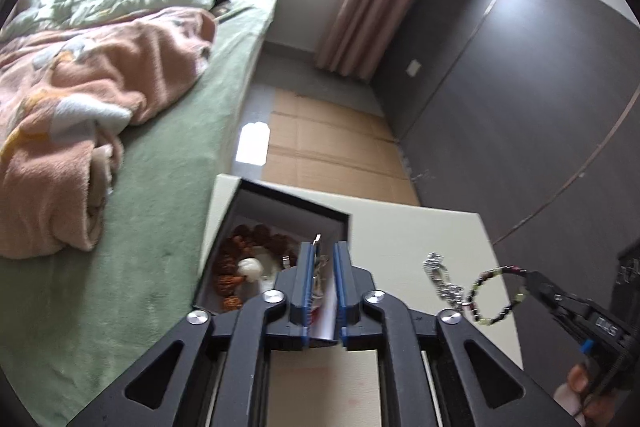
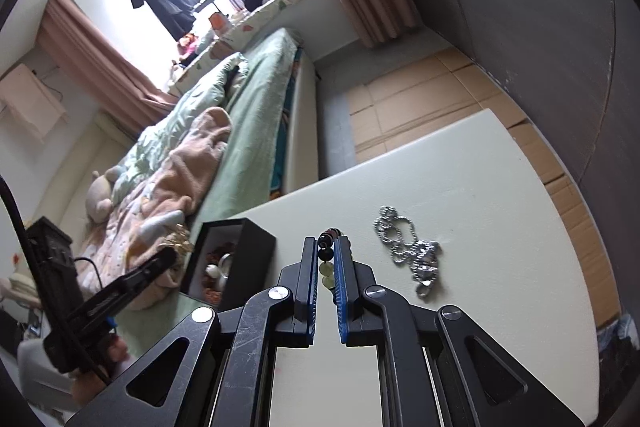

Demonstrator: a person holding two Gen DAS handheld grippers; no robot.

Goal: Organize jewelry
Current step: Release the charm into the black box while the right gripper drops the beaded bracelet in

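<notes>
A black jewelry box (image 1: 294, 205) stands open at the left edge of the white table (image 1: 400, 227); a brown bead bracelet (image 1: 240, 247) with a white bead lies inside. My left gripper (image 1: 323, 251) hovers over the box, shut on a thin silver chain piece (image 1: 318, 273). My right gripper (image 2: 325, 247) is shut on a green and black bead bracelet (image 2: 327, 263), which hangs as a loop in the left wrist view (image 1: 494, 295). A silver chain (image 2: 412, 251) lies on the table to the right; it also shows in the left wrist view (image 1: 440, 279). The box also shows in the right wrist view (image 2: 256, 239).
A bed (image 1: 140, 187) with a green sheet and a pink blanket (image 1: 80, 99) lies against the table's left side. Cardboard (image 1: 328, 147) covers the floor beyond the table. A dark wardrobe wall (image 1: 520, 87) stands to the right.
</notes>
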